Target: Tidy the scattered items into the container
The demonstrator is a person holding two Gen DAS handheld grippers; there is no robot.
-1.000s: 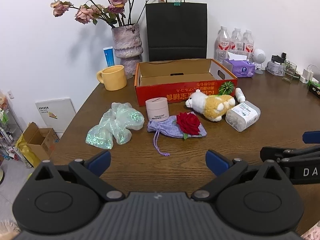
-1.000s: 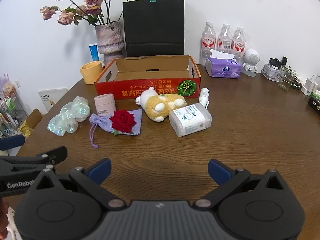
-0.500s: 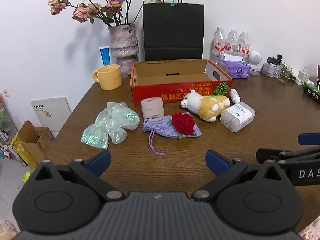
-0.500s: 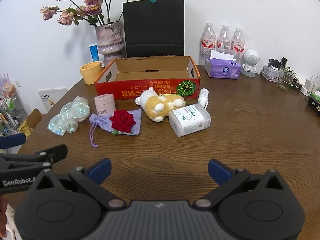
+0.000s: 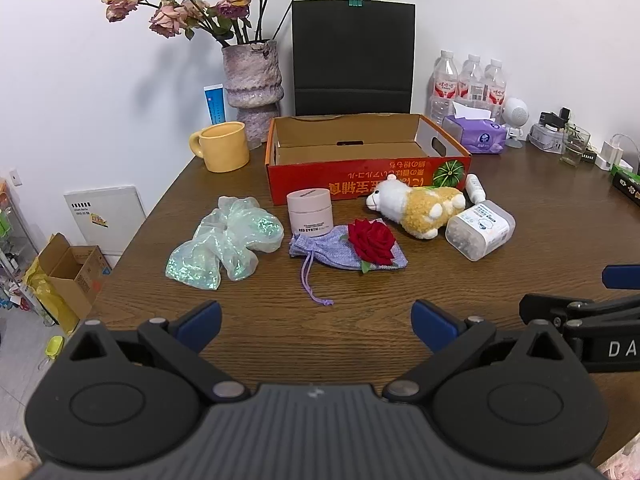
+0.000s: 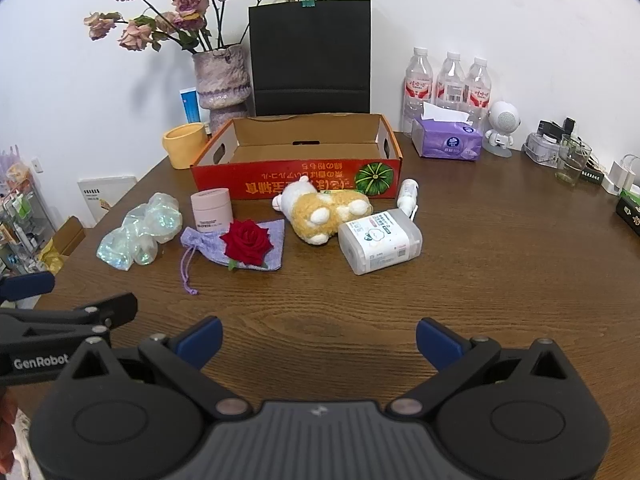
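Observation:
An empty red cardboard box (image 5: 360, 184) (image 6: 296, 184) stands at the back of the wooden table. In front of it lie an iridescent plastic bag (image 5: 224, 244) (image 6: 138, 232), a pink jar (image 5: 310, 213) (image 6: 211, 210), a lilac pouch (image 5: 332, 250) (image 6: 208, 242) with a red rose (image 5: 372, 240) (image 6: 247, 241) on it, a plush sheep (image 5: 416, 206) (image 6: 322, 210), a clear wipes box (image 5: 480, 226) (image 6: 380, 240) and a small white bottle (image 5: 475, 189) (image 6: 409, 194). My left gripper (image 5: 316, 320) and right gripper (image 6: 318, 336) are both open and empty, near the table's front edge.
A yellow mug (image 5: 222, 152), a vase of dried roses (image 5: 252, 88), a black paper bag (image 5: 352, 56), water bottles (image 6: 450, 80), a purple tissue pack (image 6: 446, 142), a glass (image 6: 572, 160) and chargers stand along the back. A cardboard box (image 5: 72, 272) sits on the floor at left.
The left gripper has drawn back and shifted a little left, so the items look smaller and further right. The right gripper has barely moved. Nothing was taken hold of.

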